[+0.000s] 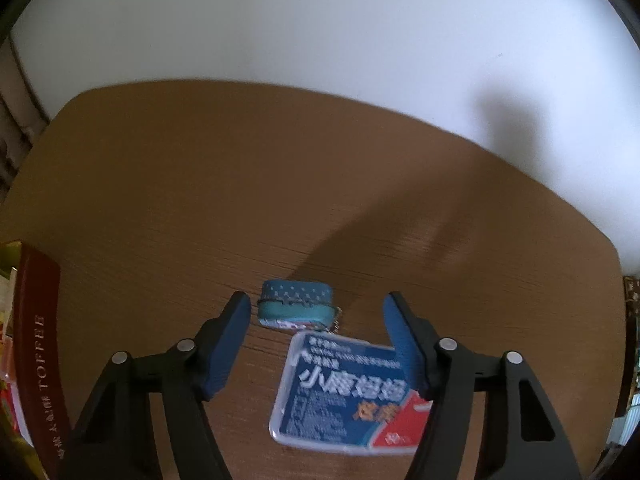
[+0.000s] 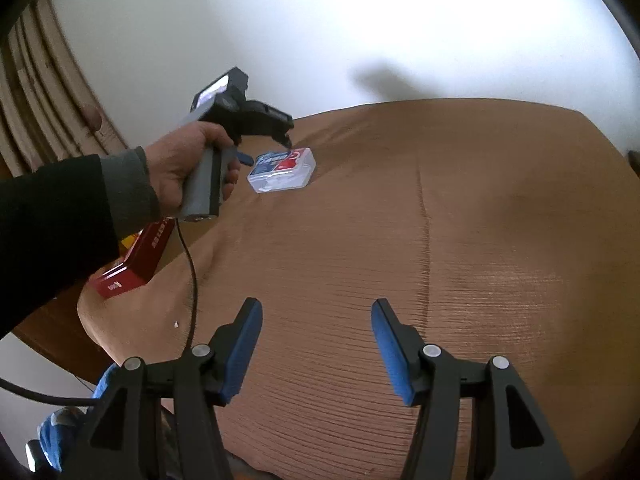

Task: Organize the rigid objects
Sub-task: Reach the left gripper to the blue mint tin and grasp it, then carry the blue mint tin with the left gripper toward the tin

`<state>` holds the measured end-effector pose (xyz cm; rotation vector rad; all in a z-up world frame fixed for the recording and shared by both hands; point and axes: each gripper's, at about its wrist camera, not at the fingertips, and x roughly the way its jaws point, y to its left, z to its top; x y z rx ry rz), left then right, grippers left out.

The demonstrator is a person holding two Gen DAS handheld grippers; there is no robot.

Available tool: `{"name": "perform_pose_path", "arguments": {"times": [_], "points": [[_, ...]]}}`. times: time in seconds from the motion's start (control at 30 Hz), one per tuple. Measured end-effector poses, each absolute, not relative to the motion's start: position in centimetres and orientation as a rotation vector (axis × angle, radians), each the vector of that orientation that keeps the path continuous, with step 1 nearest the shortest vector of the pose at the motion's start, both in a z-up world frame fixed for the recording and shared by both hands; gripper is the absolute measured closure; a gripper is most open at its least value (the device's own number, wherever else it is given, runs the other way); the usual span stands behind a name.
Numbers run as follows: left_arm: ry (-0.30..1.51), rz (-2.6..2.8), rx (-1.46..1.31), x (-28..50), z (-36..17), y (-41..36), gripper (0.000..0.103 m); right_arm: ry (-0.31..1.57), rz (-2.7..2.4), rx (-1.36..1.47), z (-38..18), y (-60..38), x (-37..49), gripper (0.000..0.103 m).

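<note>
Directly ahead of the left hand-held gripper (image 1: 316,316), just beyond its widely parted, empty fingers, a small teal pouch-shaped case (image 1: 297,308) sat on the counter (image 1: 200,184), its long axis crosswise to the fingers. A clear plastic box with a blue-and-red label (image 1: 348,396) lay below it, touching or nearly so. The right hand-held gripper (image 2: 317,320), equally spread and empty, hung well apart, so the left was nearer.
</note>
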<state>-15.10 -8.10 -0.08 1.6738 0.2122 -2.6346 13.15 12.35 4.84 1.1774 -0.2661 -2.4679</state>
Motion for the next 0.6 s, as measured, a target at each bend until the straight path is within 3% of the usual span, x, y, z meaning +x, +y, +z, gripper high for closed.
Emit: {"name": "perform_pose_path", "arguments": {"times": [0.23,0.4,0.6], "points": [[0.179,-2.595,1.696,-14.8,-1.5,-8.4,0.063,-0.261,-2.451,1.181,5.1,12.5,13.5,0.045],[0.197,-2.64,1.642,-14.1,0.1,-8.8,0.064,-0.263,-2.46,1.178,5.4,12.4,13.3,0.045],[0.137,-2.729,1.407,-11.0,6.4,-9.8,0.064,-0.257,-2.486,1.12,6.5,12.8,13.8,0.045]]}}
